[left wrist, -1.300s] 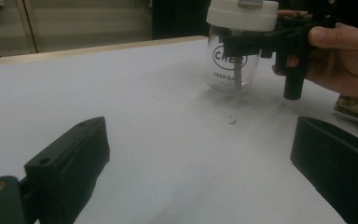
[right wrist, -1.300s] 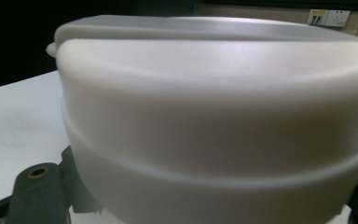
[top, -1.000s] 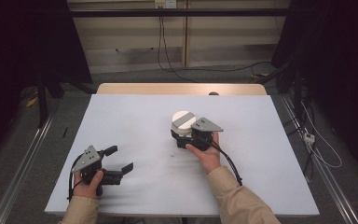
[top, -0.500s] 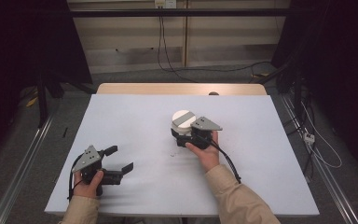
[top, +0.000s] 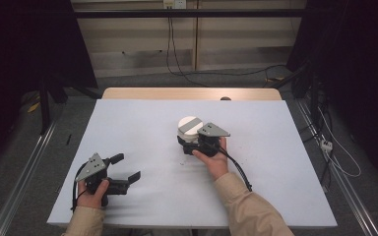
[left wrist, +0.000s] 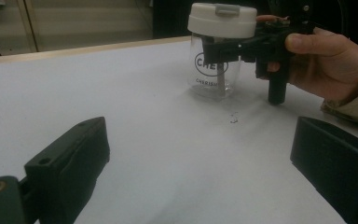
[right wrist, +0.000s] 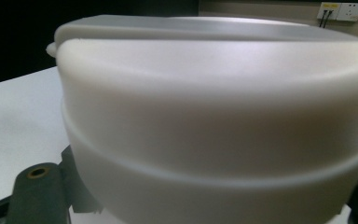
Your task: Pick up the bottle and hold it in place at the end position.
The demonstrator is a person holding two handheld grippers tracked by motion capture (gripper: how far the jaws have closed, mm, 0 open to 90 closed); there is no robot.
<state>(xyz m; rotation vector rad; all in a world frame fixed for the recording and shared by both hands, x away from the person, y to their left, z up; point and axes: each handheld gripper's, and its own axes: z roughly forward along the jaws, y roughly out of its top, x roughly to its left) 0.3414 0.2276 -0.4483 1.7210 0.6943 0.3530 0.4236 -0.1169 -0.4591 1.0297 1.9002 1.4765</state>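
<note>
A clear jar (left wrist: 213, 74) with a white lid (top: 189, 123) and dark lettering stands upright near the middle of the white table (top: 285, 162). My right gripper (top: 187, 139) is shut on the jar just below the lid, one jaw crossing its front in the left gripper view. The lid (right wrist: 214, 107) sits very close in the right gripper view, hiding most of the jaws. My left gripper (top: 127, 166) rests at the table's front left, open, with nothing between its jaws. It points toward the jar, well apart from it.
A few dark specks (left wrist: 233, 119) lie on the table beside the jar. The table's wooden far edge (top: 192, 93) shows beyond the white surface. Cables and a power strip (top: 326, 144) lie on the floor to the right.
</note>
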